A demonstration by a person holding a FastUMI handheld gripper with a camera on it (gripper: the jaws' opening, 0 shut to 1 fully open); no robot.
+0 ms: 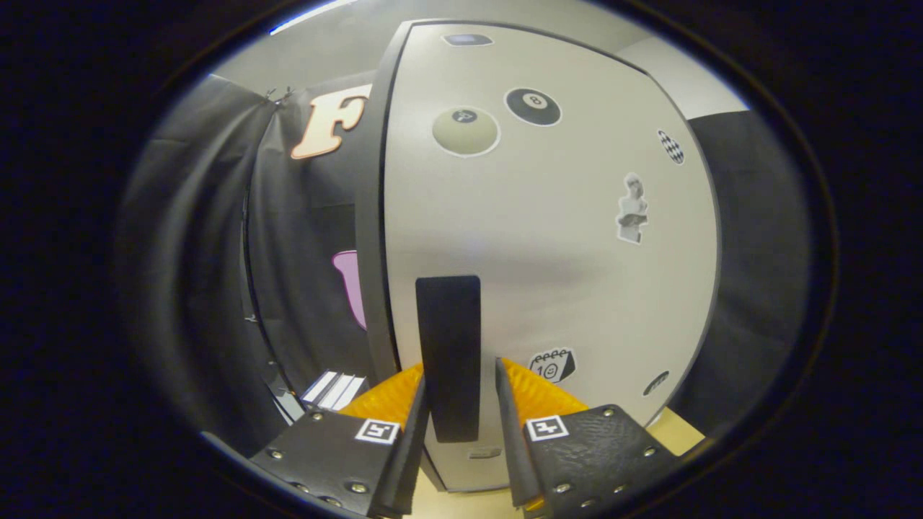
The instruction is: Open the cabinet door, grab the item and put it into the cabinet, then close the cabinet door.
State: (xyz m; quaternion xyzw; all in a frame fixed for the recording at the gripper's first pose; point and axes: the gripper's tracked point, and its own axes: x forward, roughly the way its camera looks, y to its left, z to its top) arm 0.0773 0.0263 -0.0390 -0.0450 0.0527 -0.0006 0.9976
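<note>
Cabinet door (548, 238) shut, its black handle (448, 357) standing upright between the fingers of the gripper (461, 396). Jaws part-open, straddling the handle; contact unclear. Best to close squarely on the handle, then pull along the door's arc. Item not spotted.

ahead: the white cabinet door (548, 238) stands closed straight in front, blocking the way forward.
between fingers: the black handle (448, 346) stands upright between the gripper (460, 389) fingers, a thin gap on each side; fingers look not yet pressed on it.
left: open room between the door's dark edge and the black cloth wall (216, 252).
below: a strip of tan surface (681, 425) beside the door's foot.
</note>
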